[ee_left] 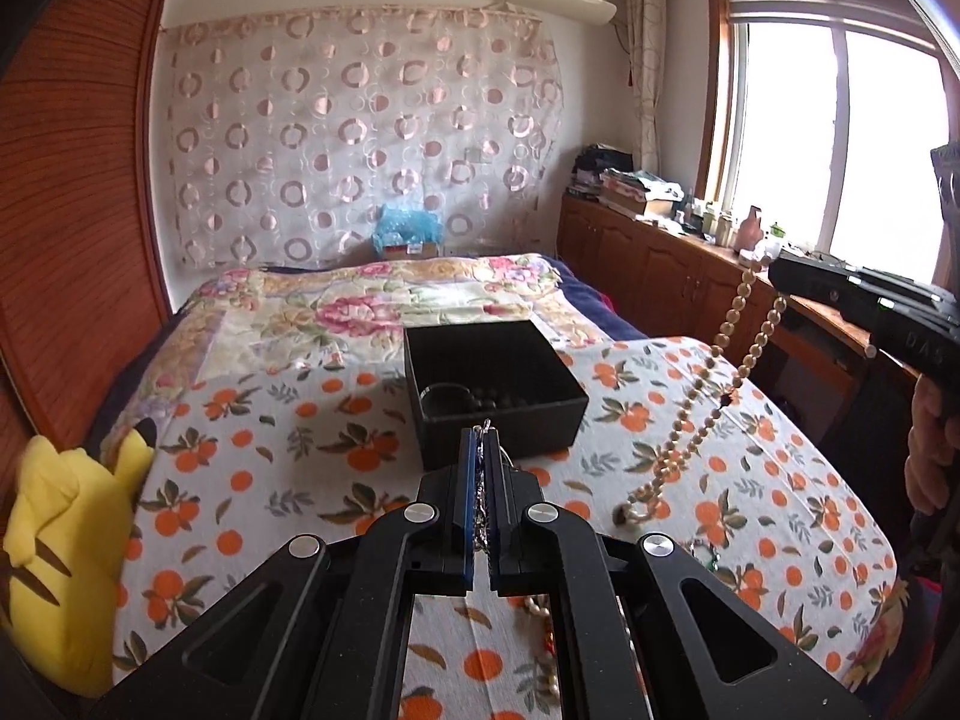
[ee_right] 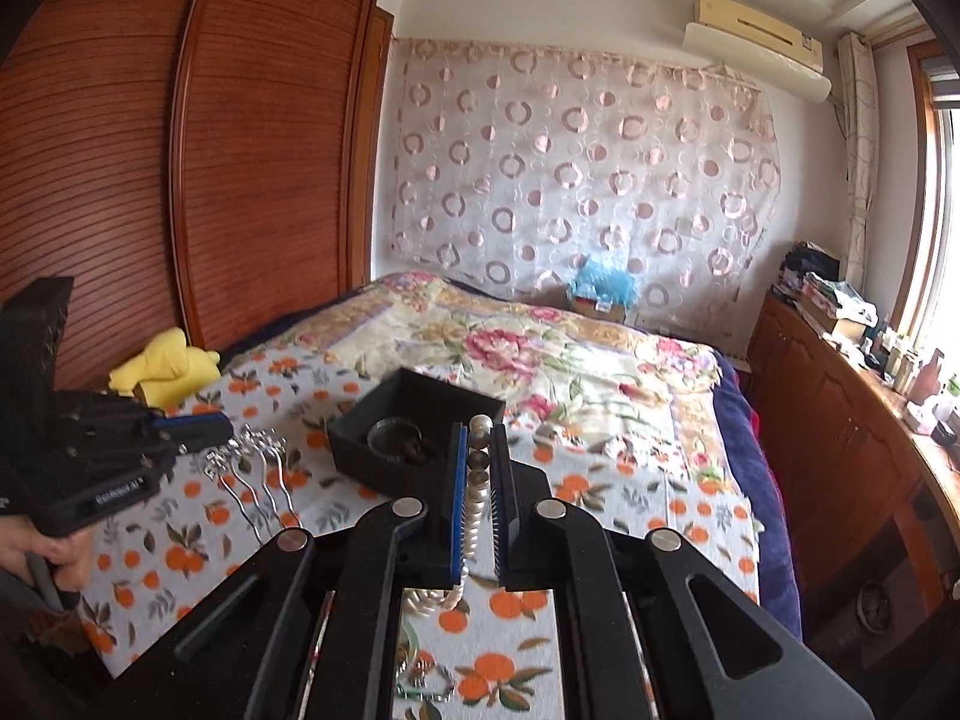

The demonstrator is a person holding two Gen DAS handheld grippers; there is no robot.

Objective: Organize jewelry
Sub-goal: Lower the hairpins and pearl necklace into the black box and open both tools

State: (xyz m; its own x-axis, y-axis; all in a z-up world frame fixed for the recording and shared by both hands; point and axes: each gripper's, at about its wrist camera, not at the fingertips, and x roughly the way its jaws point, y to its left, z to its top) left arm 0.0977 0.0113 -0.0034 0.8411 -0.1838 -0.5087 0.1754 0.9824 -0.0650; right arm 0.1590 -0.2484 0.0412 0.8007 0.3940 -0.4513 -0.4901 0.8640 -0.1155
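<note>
The left tongs [ee_left: 480,438] clench a silver chain [ee_right: 252,468]; the right tongs [ee_right: 478,438] grip a pearl necklace [ee_left: 714,384], its long axis running from 1 o'clock down to 7, tail on the bed [ee_left: 252,456]. Black box [ee_left: 492,384] at 12 o'clock; its contents are hard to make out.

Black left gripper [ee_left: 480,438] with blue-edged pads, round silver pivot bolts [ee_left: 420,512], matching black right gripper [ee_right: 478,432], white lettering.
</note>
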